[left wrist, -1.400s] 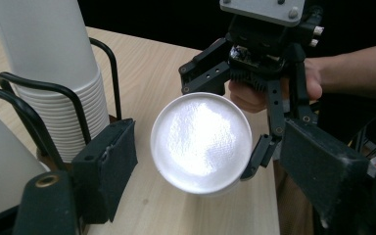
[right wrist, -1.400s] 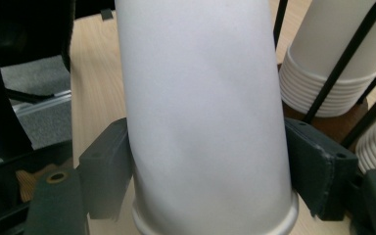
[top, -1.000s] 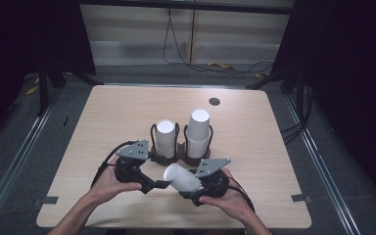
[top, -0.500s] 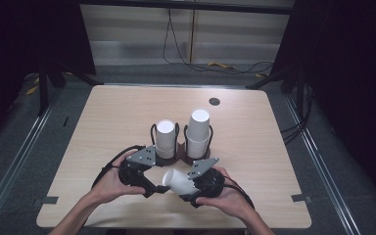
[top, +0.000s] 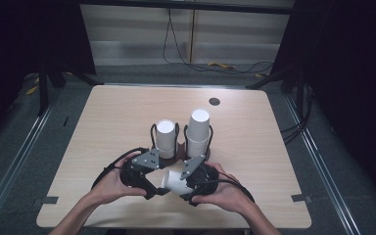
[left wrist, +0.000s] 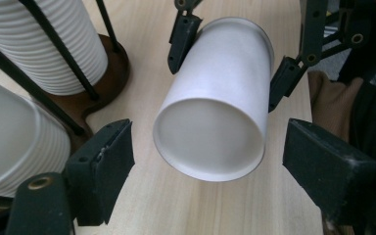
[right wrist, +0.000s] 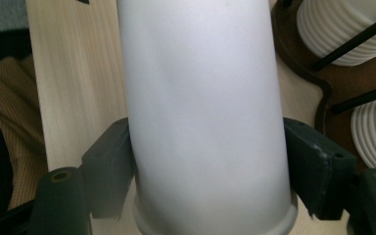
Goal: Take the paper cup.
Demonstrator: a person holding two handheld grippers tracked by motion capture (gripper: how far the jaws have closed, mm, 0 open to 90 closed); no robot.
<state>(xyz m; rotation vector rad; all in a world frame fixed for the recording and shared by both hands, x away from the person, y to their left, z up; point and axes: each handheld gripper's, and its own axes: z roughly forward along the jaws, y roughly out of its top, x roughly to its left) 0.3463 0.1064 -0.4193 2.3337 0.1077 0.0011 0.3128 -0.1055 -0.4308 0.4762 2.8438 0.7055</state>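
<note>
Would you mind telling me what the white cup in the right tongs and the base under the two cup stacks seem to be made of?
White cup: likely paper, matte, with a smooth thin wall and rolled rim. Base: seemingly dark brown wood with a slight sheen; grain unclear.

A plain white paper cup (top: 175, 180), smooth-walled and empty, lies on its side in the air just above the pale wooden table (top: 254, 147), its closed base turned left and its rim right, undented.
</note>
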